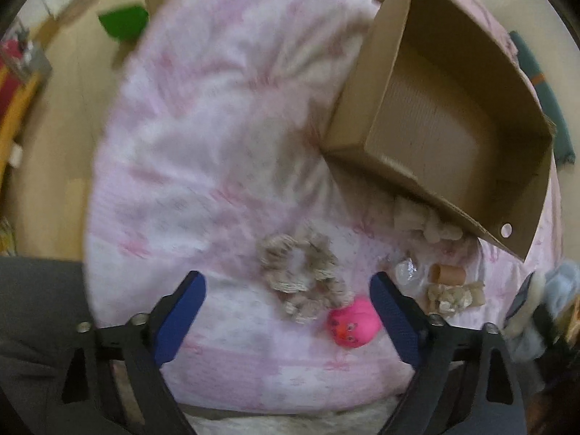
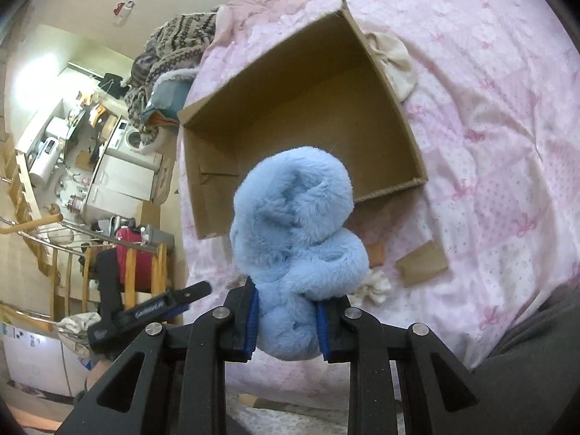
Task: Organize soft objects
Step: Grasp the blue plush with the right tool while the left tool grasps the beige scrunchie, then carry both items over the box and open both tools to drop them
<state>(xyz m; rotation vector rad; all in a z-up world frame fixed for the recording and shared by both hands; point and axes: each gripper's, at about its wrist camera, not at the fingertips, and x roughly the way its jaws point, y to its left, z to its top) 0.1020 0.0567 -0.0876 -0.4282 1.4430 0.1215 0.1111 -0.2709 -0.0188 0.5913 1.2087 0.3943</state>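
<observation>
My right gripper (image 2: 286, 322) is shut on a fluffy blue plush (image 2: 295, 224) and holds it above the pink bedspread (image 2: 489, 145), in front of an open, empty cardboard box (image 2: 308, 116). My left gripper (image 1: 288, 304) is open and empty above a beige scrunchie (image 1: 304, 279) and a pink rubber duck (image 1: 353, 322), which lies near its right finger. The box (image 1: 446, 116) sits to the upper right in the left wrist view. The blue plush shows at that view's right edge (image 1: 558, 290).
Cream fabric pieces (image 1: 427, 223) lie by the box's near corner. A cardboard tube (image 1: 447, 272), crumpled plastic (image 1: 407, 272) and beige scraps (image 1: 453, 295) lie right of the duck. A cream cloth (image 2: 393, 58) sits behind the box. Patterned knitwear (image 2: 174, 47) is piled at the bed's far end.
</observation>
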